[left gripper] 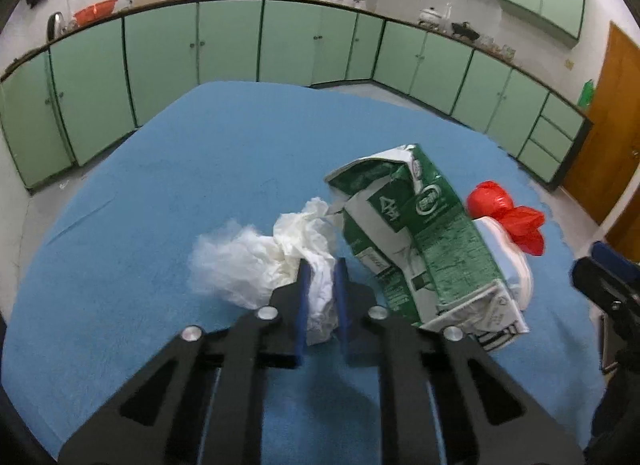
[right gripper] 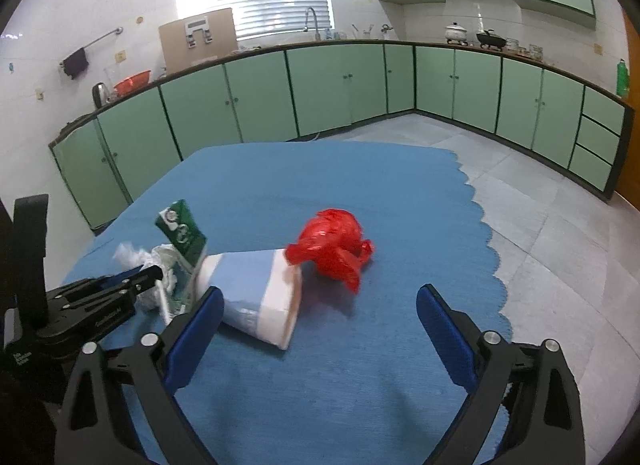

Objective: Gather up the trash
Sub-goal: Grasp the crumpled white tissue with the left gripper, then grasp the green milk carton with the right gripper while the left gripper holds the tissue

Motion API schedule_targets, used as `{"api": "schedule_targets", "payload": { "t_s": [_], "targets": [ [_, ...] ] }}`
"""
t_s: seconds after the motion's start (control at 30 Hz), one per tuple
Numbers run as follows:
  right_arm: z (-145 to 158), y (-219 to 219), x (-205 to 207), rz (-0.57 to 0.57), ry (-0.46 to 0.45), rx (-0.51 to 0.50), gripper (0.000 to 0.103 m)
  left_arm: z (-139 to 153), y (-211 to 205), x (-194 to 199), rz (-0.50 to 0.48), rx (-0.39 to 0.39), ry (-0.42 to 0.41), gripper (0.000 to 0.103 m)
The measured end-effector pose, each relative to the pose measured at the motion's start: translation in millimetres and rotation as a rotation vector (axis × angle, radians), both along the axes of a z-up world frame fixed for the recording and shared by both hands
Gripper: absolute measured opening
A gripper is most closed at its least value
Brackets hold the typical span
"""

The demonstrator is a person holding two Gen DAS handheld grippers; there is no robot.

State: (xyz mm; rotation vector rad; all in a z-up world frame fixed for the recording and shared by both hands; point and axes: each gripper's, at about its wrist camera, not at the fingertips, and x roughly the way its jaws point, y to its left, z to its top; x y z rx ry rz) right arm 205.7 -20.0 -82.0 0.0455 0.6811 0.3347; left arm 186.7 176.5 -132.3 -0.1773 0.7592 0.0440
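Green kitchen cupboards [right gripper: 340, 85] run along the wall behind your blue tablecloth [left gripper: 200, 169], and every piece of trash lies on that cloth ahead of your tongs. Largest is the crushed green carton [left gripper: 420, 241], just right of your left tongs [left gripper: 320, 285] and touching the white tissue [left gripper: 316, 249]. Next comes the white and blue paper cup [right gripper: 256, 289], lying on its side just ahead of your right tongs' left finger, with the red plastic bag [right gripper: 332, 249] against its far end. Your left tongs have closed on the tissue; the clear crumpled film [left gripper: 228, 261] to their left clings to it. Lift slowly and straight up, so that the film either comes along or drops cleanly, and keep clear of the carton's edge. Your right tongs [right gripper: 320, 325] stand wide open with nothing between them. Centre them on the cup's middle before squeezing, gently, since it will probably crush.
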Motion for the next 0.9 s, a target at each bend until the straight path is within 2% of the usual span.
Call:
{"api": "schedule_targets", "payload": {
  "t_s": [0.07,0.27,0.43,0.7,0.83,0.9],
  "targets": [
    [2,7,-1,0.030,0.003,0.009,0.085,3,-1,-4,0.004,0.015,-0.010,0.010],
    [5,38,-7,0.106,-0.006,0.009,0.076,11,12,-20,0.041,0.013,-0.034,0.008],
    [1,61,-5,0.161,0.022,0.014,0.068,19,25,-33,0.070,0.020,-0.048,0.008],
    [-11,75,1,0.179,0.078,0.023,0.058,21,30,-42,0.076,0.045,-0.045,0.008],
    [-12,75,5,0.191,0.091,0.031,0.049,15,32,-42,0.073,0.040,-0.035,0.008],
    [-11,78,6,0.215,0.099,0.044,0.041,13,34,-41,0.074,0.037,-0.034,0.008]
  ]
}}
